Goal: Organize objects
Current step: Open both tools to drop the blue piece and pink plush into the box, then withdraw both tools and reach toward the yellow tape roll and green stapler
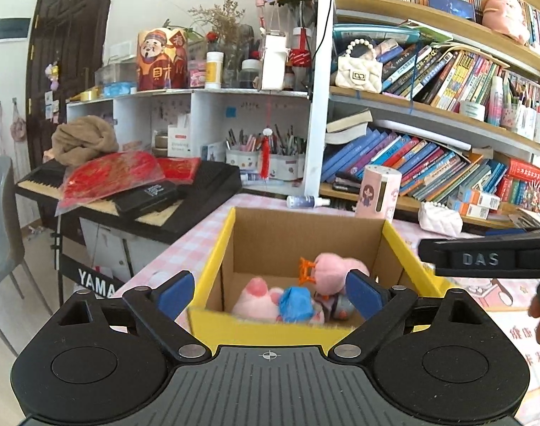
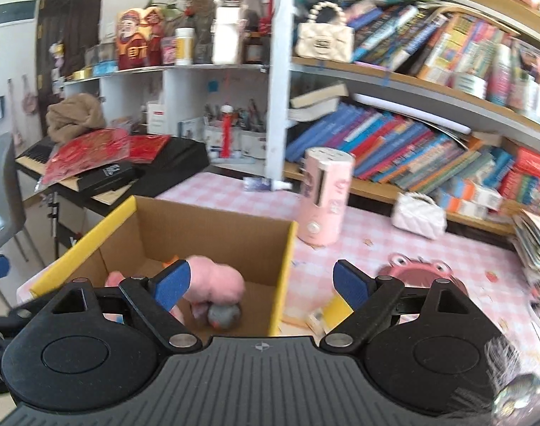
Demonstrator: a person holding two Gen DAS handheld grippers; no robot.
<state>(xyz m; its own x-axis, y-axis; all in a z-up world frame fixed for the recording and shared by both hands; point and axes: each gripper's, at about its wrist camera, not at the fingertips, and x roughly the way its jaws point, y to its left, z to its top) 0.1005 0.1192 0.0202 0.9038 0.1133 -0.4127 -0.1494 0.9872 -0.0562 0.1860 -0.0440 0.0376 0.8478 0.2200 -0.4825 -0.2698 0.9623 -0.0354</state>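
1. Right now, in the left wrist view, your left gripper (image 1: 270, 289) hangs over the near yellow rim of the open cardboard box with yellow flaps (image 1: 408, 248), jaws spread wide and empty. Inside lie a pink plush toy (image 1: 335, 269), an orange claw clip (image 1: 307, 270), a blue crumpled item (image 1: 296, 303) and a second pink plush (image 1: 257, 301), all smeared by motion. The right blue pad (image 1: 362, 293) hides part of the heap.
2. At that view's right edge, your right gripper (image 1: 490, 257) is cut off; only its black body shows.
3. In the right wrist view, your right gripper (image 2: 264, 284) straddles the box's right wall (image 2: 284, 273), jaws wide, holding nothing. A grey round toy (image 2: 224, 314) sits under the pink plush.
4. Beside the box, the pink checked tablecloth (image 2: 369, 248) carries a pink cylinder container (image 2: 325, 198) and a pink crab-faced round object (image 2: 419, 271), partly hidden by the right finger.
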